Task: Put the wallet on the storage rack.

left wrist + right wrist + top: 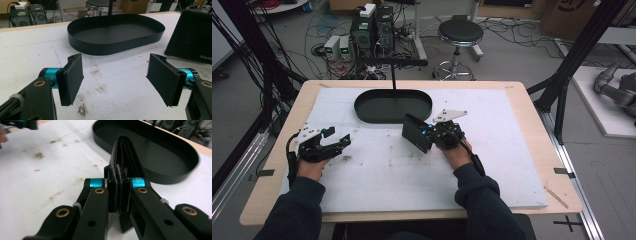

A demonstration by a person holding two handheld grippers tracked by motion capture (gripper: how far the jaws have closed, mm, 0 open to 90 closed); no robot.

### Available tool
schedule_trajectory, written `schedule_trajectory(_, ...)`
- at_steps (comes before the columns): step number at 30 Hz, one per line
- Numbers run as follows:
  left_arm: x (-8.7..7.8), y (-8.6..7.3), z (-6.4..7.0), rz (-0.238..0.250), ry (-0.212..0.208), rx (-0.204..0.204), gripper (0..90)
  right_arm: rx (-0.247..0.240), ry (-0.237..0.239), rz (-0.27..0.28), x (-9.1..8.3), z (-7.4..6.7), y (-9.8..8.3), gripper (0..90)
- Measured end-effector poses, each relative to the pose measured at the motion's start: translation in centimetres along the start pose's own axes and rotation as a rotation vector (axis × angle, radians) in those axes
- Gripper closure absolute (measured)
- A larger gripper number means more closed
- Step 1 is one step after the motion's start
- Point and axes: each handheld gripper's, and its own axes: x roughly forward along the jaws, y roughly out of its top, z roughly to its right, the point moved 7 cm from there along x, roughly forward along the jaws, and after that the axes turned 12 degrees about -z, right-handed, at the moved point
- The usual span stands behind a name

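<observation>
Nearest the high camera, two dark sleeves point(292, 210) are seen coming in from the bottom edge, each hand carrying a claw over the white mat point(377, 175) that covers the worktop point(532, 105). At the left, the left claw point(343, 140) is held low above the mat with its jaws spread wide; in the left gripper view its two black pads point(73, 77) stand well apart and nothing lies between them, only stained mat. Beyond it, toward the far side of the worktop, a black oval tray point(362, 111) is set on the mat, and a thin black post point(393, 75) rises from its middle. Further right, the right claw point(428, 136) is clamped on a flat black wallet point(414, 131), which is held on edge, tilted, just in front of the tray's near rim. In the right gripper view the jaws are seen pressed tight against both faces of the wallet point(125, 152), whose folded edge points toward the tray point(175, 170). Whether the wallet touches the mat cannot be told.
</observation>
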Motion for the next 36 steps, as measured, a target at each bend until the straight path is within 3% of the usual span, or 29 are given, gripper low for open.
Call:
schedule_trajectory(9,0.0,0.0,0.0,-0.004,0.001,0.002,28.7,-0.057,0.106,-0.027,0.6,-2.9,0.5,89.2)
schedule_trajectory(14,0.0,0.0,0.0,-0.005,0.003,0.002,28.7,-0.113,0.073,-0.054,1.0,-3.4,0.1,86.7)
schedule_trajectory(16,0.0,-0.1,0.0,-0.007,0.004,-0.001,28.7,-0.121,0.065,-0.040,1.0,-3.4,0.2,78.1)
schedule_trajectory(17,0.0,-0.1,0.0,-0.007,0.004,-0.001,28.7,-0.121,0.065,-0.040,1.0,-3.4,0.2,78.1)
schedule_trajectory(18,0.0,-0.1,0.0,-0.008,0.005,-0.002,28.7,-0.126,0.057,-0.028,1.0,-3.3,0.3,67.9)
schedule_trajectory(19,0.0,-0.1,0.0,-0.007,0.005,-0.002,28.7,-0.126,0.057,-0.028,1.0,-3.3,0.3,67.9)
schedule_trajectory(20,0.0,-0.1,-0.1,-0.009,0.006,0.000,28.7,-0.132,0.033,-0.003,1.0,-3.1,0.4,55.9)
schedule_trajectory(23,0.0,-0.1,-0.1,-0.009,0.007,-0.003,28.7,-0.142,-0.017,0.042,0.8,-2.8,0.7,39.4)
schedule_trajectory(24,0.0,-0.1,-0.1,-0.009,0.006,-0.003,28.7,-0.142,-0.017,0.042,0.8,-2.8,0.7,39.4)
schedule_trajectory(25,0.0,-0.1,-0.1,-0.009,0.007,-0.003,28.7,-0.122,-0.073,0.044,1.0,-2.1,0.7,33.8)
schedule_trajectory(26,0.0,-0.1,-0.1,-0.010,0.006,-0.003,28.7,-0.114,-0.083,0.041,1.1,-1.8,0.6,29.9)
schedule_trajectory(28,0.0,-0.1,-0.1,-0.010,0.006,-0.002,28.7,-0.098,-0.085,0.029,1.3,-1.6,0.5,29.1)
schedule_trajectory(29,0.0,-0.1,0.0,-0.012,0.005,-0.002,28.7,-0.086,-0.065,-0.004,2.0,-1.4,0.1,29.0)
schedule_trajectory(35,0.1,-0.1,0.0,-0.013,0.005,-0.003,28.7,-0.107,-0.045,-0.041,3.2,-1.9,-0.1,29.9)
schedule_trajectory(36,0.1,-0.2,0.0,-0.015,0.005,0.000,28.7,-0.103,-0.037,-0.058,3.7,-1.9,-0.1,36.7)
